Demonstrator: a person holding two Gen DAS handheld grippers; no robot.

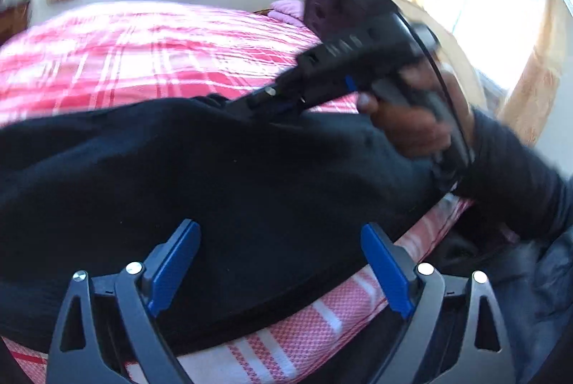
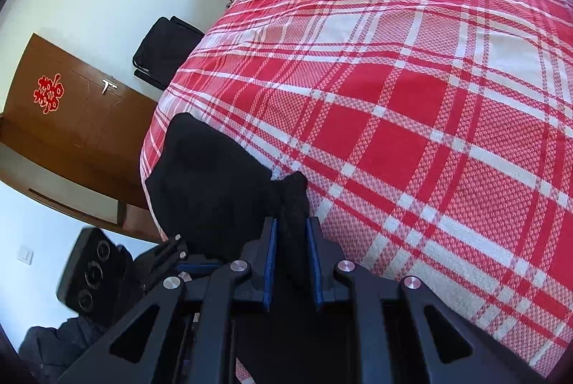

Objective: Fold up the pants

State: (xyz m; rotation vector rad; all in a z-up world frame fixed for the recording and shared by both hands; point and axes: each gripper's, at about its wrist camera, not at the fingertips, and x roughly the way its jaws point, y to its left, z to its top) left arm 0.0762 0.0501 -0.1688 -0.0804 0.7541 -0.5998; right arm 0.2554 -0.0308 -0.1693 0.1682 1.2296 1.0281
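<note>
Right wrist view: the black pants (image 2: 211, 183) lie bunched at the near edge of the bed (image 2: 412, 105), on its red-and-white plaid cover. The right gripper (image 2: 290, 233) pinches a raised fold of the dark cloth between its blue pads. In the left wrist view, the left gripper (image 1: 281, 241) is spread wide over the pants, its pads clear of the cloth.
</note>
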